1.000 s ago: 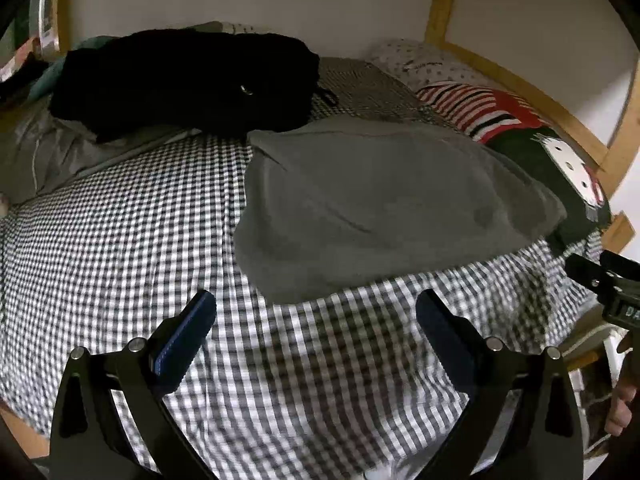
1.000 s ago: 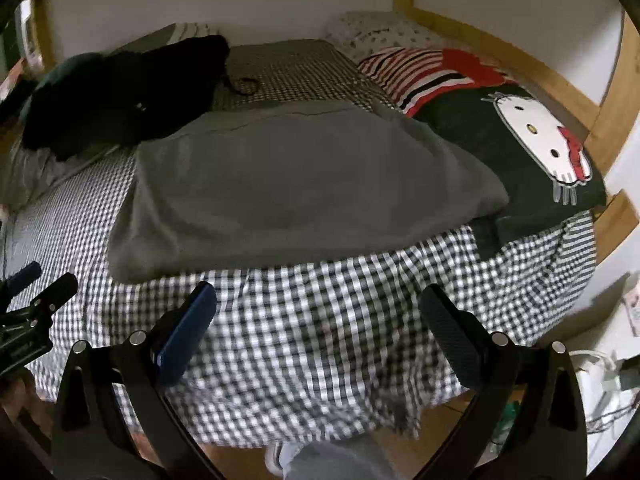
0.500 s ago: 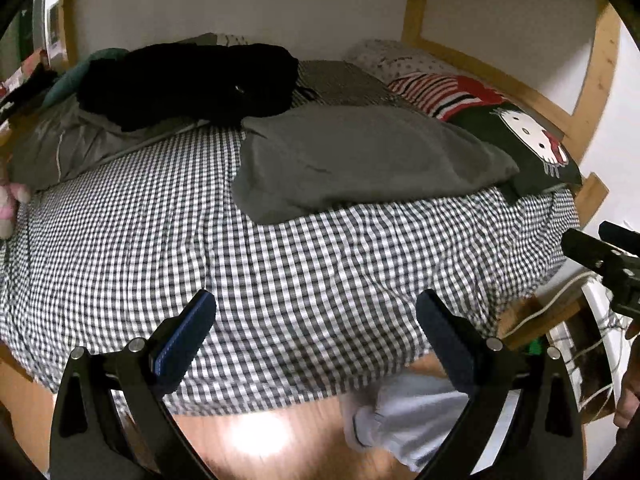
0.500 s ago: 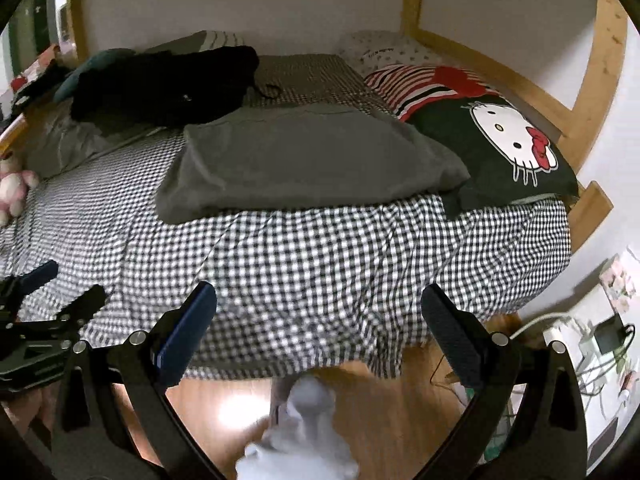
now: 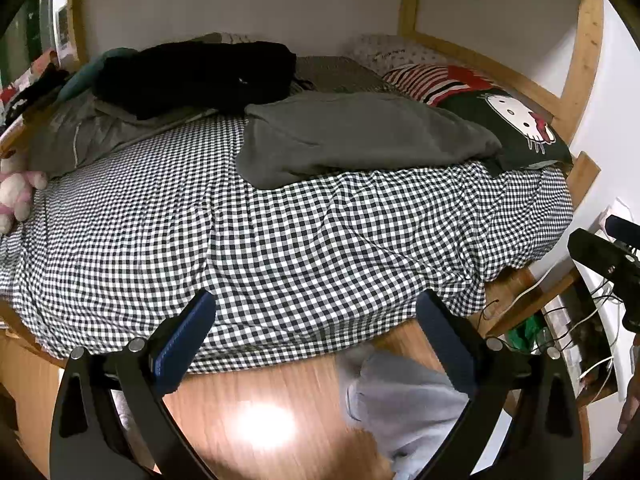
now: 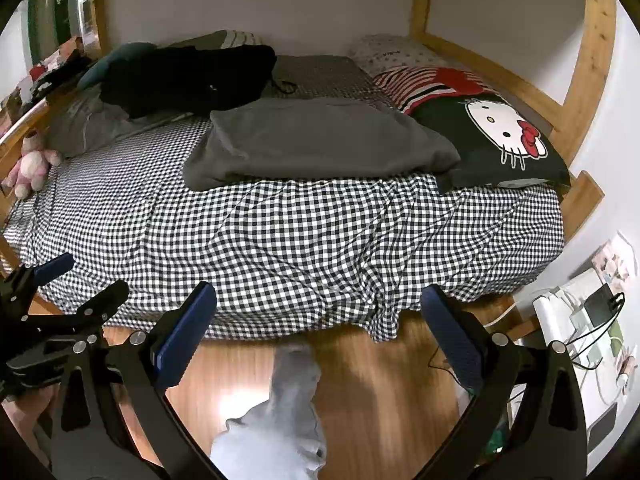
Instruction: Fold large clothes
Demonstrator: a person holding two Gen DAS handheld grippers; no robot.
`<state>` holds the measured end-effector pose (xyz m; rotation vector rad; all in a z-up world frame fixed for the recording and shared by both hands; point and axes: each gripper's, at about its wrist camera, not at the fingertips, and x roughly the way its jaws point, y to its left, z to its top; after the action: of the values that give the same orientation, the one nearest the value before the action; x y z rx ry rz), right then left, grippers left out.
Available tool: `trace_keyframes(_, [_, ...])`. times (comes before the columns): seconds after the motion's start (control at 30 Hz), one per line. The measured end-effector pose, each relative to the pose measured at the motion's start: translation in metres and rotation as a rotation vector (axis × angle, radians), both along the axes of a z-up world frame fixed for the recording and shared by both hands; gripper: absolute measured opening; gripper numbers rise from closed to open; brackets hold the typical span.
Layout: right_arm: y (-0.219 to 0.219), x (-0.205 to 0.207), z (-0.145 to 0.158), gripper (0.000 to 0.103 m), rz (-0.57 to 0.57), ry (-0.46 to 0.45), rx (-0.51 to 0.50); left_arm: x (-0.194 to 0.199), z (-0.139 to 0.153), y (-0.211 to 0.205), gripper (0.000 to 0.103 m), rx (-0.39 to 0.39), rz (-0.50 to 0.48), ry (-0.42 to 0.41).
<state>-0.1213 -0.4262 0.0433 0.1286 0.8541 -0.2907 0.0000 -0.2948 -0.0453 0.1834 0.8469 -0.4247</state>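
Note:
A folded grey garment (image 5: 360,136) (image 6: 320,144) lies on the checked bed sheet (image 5: 280,240) (image 6: 300,232), toward the far right by the pillows. A black garment (image 5: 192,76) (image 6: 188,76) is heaped at the back left. My left gripper (image 5: 316,340) is open and empty, held back over the bed's front edge and the floor. My right gripper (image 6: 318,336) is open and empty, also off the front edge. Each gripper shows at the edge of the other's view, the right one (image 5: 604,256) and the left one (image 6: 60,304).
A Hello Kitty pillow (image 5: 516,120) (image 6: 500,136) and a striped pillow (image 6: 424,80) lie at the right. A pink plush toy (image 6: 32,168) sits at the left edge. A wooden bed frame (image 6: 592,64) surrounds the bed. The person's grey-trousered leg (image 6: 288,420) stands on the wood floor; cables and a power strip (image 6: 580,312) lie right.
Both grippers have pulled back from the bed, away from the grey garment. The wood floor and the person's leg have come into view below.

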Motion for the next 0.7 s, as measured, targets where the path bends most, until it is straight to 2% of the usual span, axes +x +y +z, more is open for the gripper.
trace_keyframes(0.7, [0.012, -0.012, 0.004, 0.100, 0.022, -0.015, -0.006, -0.013, 0.006, -0.003, 0.099, 0.023, -0.004, -0.015])
